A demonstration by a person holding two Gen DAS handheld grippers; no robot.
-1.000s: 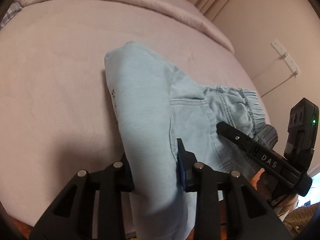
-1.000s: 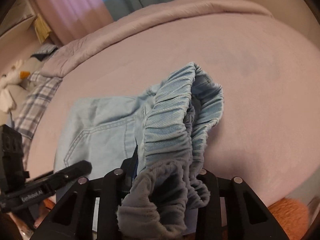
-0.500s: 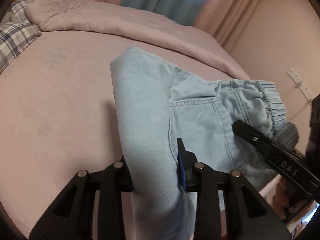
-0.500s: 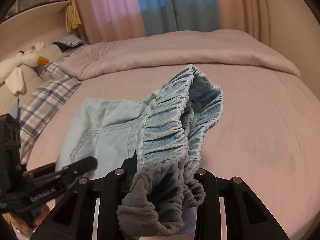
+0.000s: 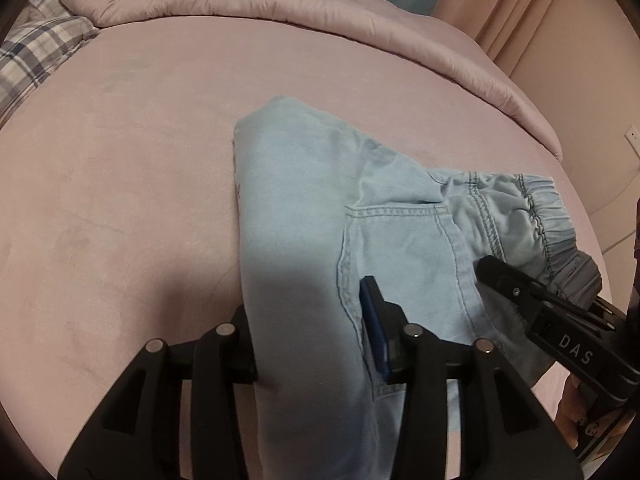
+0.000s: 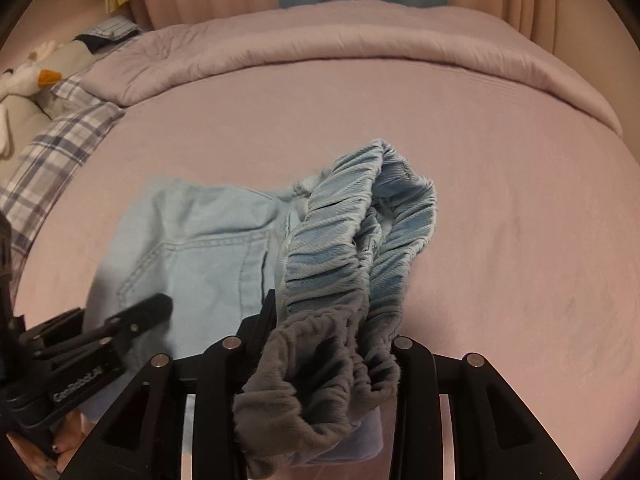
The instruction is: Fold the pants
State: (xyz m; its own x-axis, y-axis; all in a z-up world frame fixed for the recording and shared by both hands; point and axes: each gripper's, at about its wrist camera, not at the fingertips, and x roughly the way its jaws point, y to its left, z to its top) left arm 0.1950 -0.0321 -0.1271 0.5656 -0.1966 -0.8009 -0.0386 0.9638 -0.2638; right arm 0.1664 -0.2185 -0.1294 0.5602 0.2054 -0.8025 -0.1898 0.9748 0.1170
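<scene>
Light blue denim pants (image 5: 304,200) lie partly folded on the pink bed (image 5: 120,184), back pocket up. My left gripper (image 5: 308,332) straddles the folded leg at the near edge. Its jaws are opening, and the cloth sits slack between the pads. In the right wrist view the elastic waistband (image 6: 332,264) bunches up over my right gripper (image 6: 332,332), which is shut on it. The left gripper (image 6: 152,308) shows there at the lower left, over the pocket side of the pants (image 6: 208,248). In the left wrist view the right gripper (image 5: 504,280) holds the waistband end (image 5: 548,208).
A rolled pink duvet (image 6: 320,52) runs along the far side of the bed. A plaid pillow (image 6: 52,160) and a plush goose (image 6: 28,80) lie at the left. Curtains hang behind. A wall socket (image 5: 632,136) is at the right. A hand (image 5: 576,420) shows by the bed's edge.
Both grippers have carried the pants further onto the bed, and the duvet and pillow have come into view. The left jaws stand wider around the leg fold. The right grip is unchanged.
</scene>
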